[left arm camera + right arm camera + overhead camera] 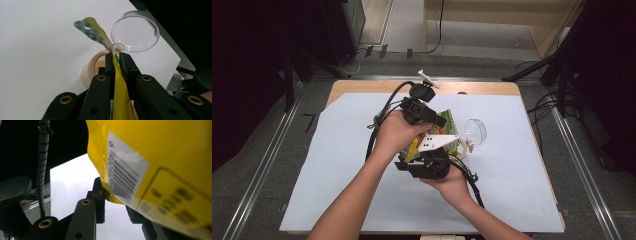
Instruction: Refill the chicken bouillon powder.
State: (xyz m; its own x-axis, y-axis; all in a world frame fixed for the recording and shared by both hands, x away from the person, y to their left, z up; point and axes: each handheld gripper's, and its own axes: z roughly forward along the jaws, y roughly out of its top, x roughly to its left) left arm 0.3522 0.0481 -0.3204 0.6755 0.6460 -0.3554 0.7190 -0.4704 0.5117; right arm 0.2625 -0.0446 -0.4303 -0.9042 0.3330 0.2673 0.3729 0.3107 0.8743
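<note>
Your left claw (115, 58) is clamped on the flat top seam of the yellow packet (120, 100), whose checked green tab (91, 30) curls up past the jaw tips. Your right claw (113, 195) grips the packet's lower end, beside the barcode label (123, 175). The packet hangs in the air between both claws, its long axis running from one claw to the other, just on your side of the small jar (93, 70). The jar holds tan powder, and its clear lid (135, 31) lies beside it on the white worktop (337, 165). The left hand (394, 132) sits over the packet's far end, nearer the jar; the right hand (452, 182) cradles its claw from below. Any pour turns on tipping the seam end toward the jar's mouth.
</note>
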